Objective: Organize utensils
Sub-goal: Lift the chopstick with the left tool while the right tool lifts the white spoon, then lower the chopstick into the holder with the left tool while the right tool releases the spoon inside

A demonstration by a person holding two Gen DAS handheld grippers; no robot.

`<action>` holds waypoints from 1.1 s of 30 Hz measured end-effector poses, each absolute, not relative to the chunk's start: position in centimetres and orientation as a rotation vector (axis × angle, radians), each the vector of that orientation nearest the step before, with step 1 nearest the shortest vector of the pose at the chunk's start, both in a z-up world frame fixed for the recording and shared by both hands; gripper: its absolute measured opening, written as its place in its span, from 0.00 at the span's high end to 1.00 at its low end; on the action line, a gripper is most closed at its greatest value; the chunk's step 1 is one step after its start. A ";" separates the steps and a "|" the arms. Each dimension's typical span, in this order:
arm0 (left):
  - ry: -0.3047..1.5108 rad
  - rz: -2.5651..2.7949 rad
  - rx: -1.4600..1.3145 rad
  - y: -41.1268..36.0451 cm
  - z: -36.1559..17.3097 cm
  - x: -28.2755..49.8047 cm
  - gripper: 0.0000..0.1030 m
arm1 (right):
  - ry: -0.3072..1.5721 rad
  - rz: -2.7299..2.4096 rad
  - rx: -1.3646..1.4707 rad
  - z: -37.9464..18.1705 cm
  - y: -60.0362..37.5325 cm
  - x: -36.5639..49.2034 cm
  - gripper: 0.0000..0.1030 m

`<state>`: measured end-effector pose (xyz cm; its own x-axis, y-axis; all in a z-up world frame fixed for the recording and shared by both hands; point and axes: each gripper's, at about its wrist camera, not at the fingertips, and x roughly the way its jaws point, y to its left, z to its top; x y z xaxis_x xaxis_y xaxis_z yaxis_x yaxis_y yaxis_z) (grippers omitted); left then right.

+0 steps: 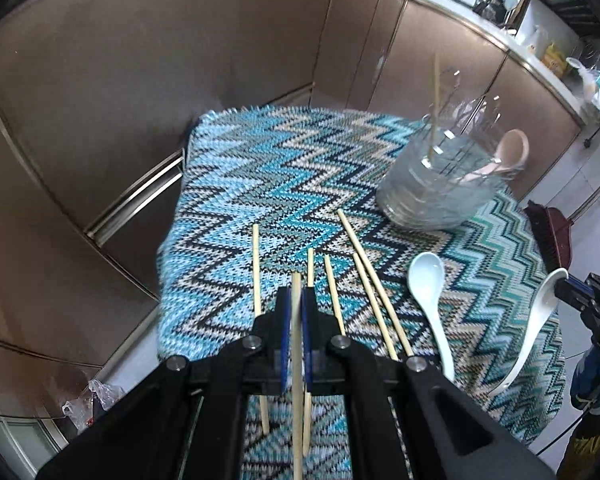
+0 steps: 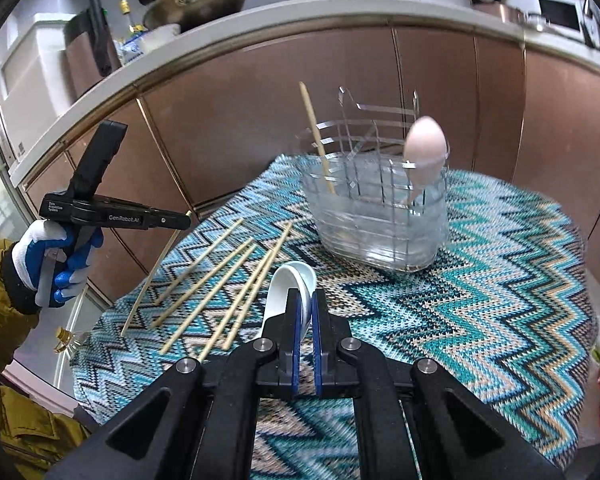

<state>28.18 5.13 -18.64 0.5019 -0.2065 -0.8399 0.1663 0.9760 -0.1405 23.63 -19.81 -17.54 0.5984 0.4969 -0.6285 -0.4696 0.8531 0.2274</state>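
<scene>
A chopstick, light, stiff and thin, is clamped in the left claw at lower centre. A white spoon, glossy and judged slippery and breakable, is pinched at its handle by the right claw. The holder stands at upper right on the desk.

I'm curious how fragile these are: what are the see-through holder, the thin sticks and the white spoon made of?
The holder looks like clear acrylic or plastic: transparent, with flat glossy slats. The chopsticks look like bare bamboo or wood: pale tan and matte. The white spoon looks like glazed ceramic, smooth and shiny, though melamine is possible.
</scene>
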 end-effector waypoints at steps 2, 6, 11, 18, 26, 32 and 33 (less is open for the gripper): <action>0.999 -0.230 -0.048 5.4 -17.8 27.1 0.95 | 0.717 0.552 0.029 -16.4 -19.7 22.2 0.95; 0.935 -0.237 -0.060 6.3 -15.3 24.5 0.95 | 0.672 0.537 0.011 -14.1 -19.3 19.6 0.95; 0.857 -0.246 -0.065 7.0 -12.2 21.6 0.95 | 0.618 0.513 -0.009 -11.5 -18.5 16.7 0.95; 0.733 -0.262 -0.105 8.0 -7.6 17.6 0.95 | 0.550 0.483 -0.036 -8.5 -17.7 13.1 0.95; 0.588 -0.306 -0.149 7.0 -2.9 16.0 0.95 | 0.446 0.415 -0.051 -5.1 -17.9 10.9 0.95; 0.502 -0.356 -0.184 5.0 -0.4 17.2 0.95 | 0.370 0.335 -0.056 -3.4 -18.7 12.1 0.95; 0.488 -0.365 -0.190 4.5 -0.1 17.6 0.95 | 0.357 0.324 -0.057 -3.2 -18.7 12.5 0.95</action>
<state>17.60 4.53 -0.09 0.8204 -0.3859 -0.4219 0.2961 0.9180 -0.2638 12.54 -18.67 -3.17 0.8858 0.3018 -0.3526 -0.3218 0.9468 0.0022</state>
